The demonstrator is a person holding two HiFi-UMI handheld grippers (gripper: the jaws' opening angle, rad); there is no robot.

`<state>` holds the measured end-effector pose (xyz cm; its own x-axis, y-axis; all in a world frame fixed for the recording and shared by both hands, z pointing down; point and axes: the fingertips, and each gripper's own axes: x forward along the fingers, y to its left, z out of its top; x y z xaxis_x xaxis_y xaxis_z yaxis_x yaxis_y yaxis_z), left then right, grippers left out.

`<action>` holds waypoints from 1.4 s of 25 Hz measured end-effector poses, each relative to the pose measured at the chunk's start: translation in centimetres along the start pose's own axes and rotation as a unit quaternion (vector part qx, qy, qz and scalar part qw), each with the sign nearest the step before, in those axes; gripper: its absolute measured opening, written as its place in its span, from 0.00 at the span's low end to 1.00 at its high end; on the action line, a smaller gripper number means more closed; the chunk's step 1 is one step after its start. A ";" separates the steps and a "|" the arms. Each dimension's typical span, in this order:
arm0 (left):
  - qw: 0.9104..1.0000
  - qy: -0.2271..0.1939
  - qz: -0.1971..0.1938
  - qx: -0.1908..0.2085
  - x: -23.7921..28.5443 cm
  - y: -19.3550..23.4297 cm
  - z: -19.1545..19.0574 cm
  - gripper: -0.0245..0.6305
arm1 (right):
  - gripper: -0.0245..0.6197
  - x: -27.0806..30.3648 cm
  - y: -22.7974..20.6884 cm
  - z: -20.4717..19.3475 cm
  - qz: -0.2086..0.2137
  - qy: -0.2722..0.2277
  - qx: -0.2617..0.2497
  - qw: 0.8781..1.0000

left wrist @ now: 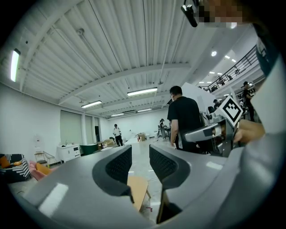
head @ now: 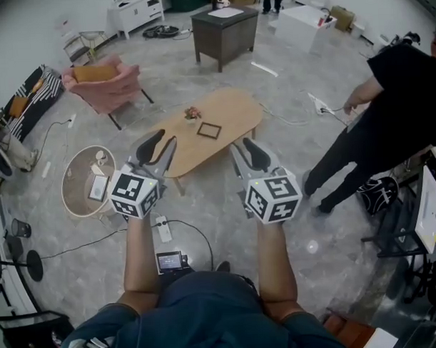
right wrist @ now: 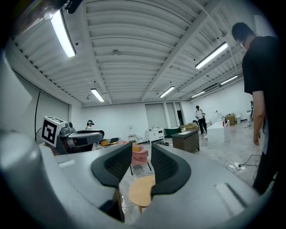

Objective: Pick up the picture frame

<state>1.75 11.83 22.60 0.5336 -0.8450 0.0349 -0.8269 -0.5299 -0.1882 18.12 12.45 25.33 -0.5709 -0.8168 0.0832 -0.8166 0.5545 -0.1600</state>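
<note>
Table (head: 237, 108); picture frame (head: 208, 130) beyond right gripper (head: 242, 147)

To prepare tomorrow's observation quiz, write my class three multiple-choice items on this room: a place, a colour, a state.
1. Where is the dark rectangular picture frame? A on the oval light wooden table B on the floor C in a box
2. What colour is the upholstered armchair? A green B pink C blue
3. The left hand-held gripper and right hand-held gripper are: A both open B both shut C holding the frame
Key: 1A, it lies flat on the tabletop; 2B, pink cushions; 3A, jaws parted, nothing between.
</note>
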 end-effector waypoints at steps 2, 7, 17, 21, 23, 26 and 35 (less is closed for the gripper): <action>1.000 0.003 -0.005 0.003 1.2 -0.5 0.0 0.22 | 0.26 0.1 -1.3 -0.2 -0.004 0.001 0.006 1.000; 1.000 0.003 -0.013 0.000 4.0 0.0 -0.4 0.22 | 0.26 1.0 -3.7 -0.4 -0.016 0.007 0.009 1.000; 0.996 -0.041 -0.081 -0.026 13.7 3.7 -0.7 0.22 | 0.26 5.0 -9.6 1.9 -0.104 0.008 -0.014 0.994; 0.994 -0.052 -0.095 -0.029 16.8 7.9 -0.9 0.22 | 0.26 9.5 -10.3 2.6 -0.121 0.004 -0.013 0.993; 0.993 -0.055 -0.100 -0.031 18.2 9.9 -1.0 0.22 | 0.26 11.7 -10.5 2.8 -0.126 0.005 -0.011 0.992; 0.992 -0.054 -0.108 -0.032 20.2 12.5 -1.4 0.22 | 0.26 14.8 -11.0 3.3 -0.134 0.007 -0.010 0.991; 0.991 -0.064 -0.110 -0.047 23.8 21.1 -2.7 0.22 | 0.26 23.7 -11.1 4.4 -0.144 0.018 -0.020 0.989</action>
<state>-3.49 -19.61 22.09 0.7156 -0.6958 -0.0612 -0.6981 -0.7095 -0.0966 14.00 -13.77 24.79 -0.3169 -0.9356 0.1555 -0.9479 0.3067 -0.0864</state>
